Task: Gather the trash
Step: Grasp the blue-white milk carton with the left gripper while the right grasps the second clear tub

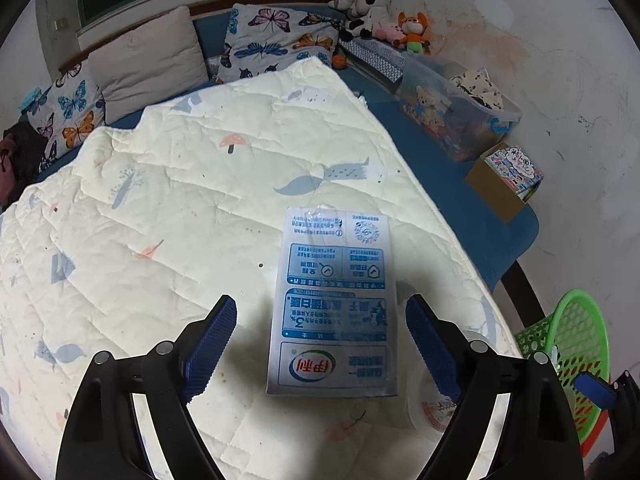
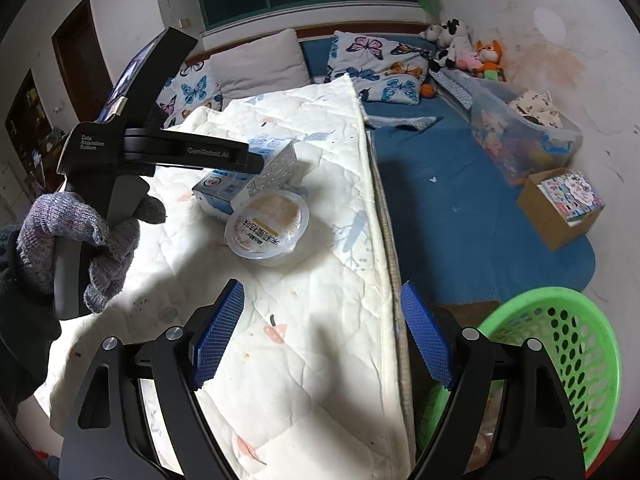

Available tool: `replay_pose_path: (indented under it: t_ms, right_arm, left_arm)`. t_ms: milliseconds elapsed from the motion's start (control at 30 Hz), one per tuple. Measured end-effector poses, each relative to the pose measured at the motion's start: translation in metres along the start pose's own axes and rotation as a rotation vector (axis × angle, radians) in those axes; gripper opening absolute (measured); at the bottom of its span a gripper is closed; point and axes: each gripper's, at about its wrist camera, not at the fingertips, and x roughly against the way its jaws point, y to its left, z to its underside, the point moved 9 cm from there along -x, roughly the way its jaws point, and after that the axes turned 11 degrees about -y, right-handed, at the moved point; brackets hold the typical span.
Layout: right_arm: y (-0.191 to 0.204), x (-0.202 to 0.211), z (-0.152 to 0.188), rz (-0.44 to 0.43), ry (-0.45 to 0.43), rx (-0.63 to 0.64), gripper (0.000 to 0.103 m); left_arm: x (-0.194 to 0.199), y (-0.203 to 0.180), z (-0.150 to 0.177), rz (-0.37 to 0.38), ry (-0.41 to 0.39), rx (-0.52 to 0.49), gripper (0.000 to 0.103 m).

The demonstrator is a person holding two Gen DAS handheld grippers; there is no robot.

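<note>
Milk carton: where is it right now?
Left wrist view: milk carton lies flat on the quilt between the open left gripper, beside the plastic cup.

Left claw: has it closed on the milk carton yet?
No, the left claw is open, its pads standing apart on either side of the milk carton.

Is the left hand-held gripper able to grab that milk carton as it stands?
Probably yes. The left hand-held gripper is open with its fingers either side of the milk carton, nothing between them; the plastic cup sits just beside it.
</note>
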Motion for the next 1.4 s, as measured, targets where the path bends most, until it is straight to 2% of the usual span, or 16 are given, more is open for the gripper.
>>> replay_pose_path:
  t_ms: [200, 333, 533, 933, 1133, 1400]
  right_arm:
    - [0.008, -0.013, -0.001, -0.005, 0.018, 0.024, 0.08]
    - [0.013, -0.018, -0.002, -0.012, 0.023, 0.04, 0.08]
    - [0.02, -0.031, -0.005, -0.024, 0.033, 0.056, 0.08]
    - [0.031, -0.065, -0.008, -0.025, 0.061, 0.095, 0.08]
    - [0.036, -0.077, -0.006, -0.038, 0.074, 0.084, 0.079]
    - [0.046, -0.079, -0.004, -0.026, 0.066, 0.143, 0.078]
  left_arm:
    - [-0.009, 0.002, 0.003, 0.009, 0.005, 0.004, 0.082]
    - [-0.01, -0.001, 0.004, 0.038, 0.013, 0.013, 0.062]
    - [-0.002, 0.004, 0.004, 0.037, -0.006, 0.016, 0.062]
    - [0.041, 0.032, -0.013, 0.035, -0.073, 0.046, 0.062]
    - [0.053, 0.039, -0.011, 0.03, -0.083, 0.049, 0.062]
    - [0.057, 0.044, -0.006, 0.03, -0.078, 0.06, 0.062]
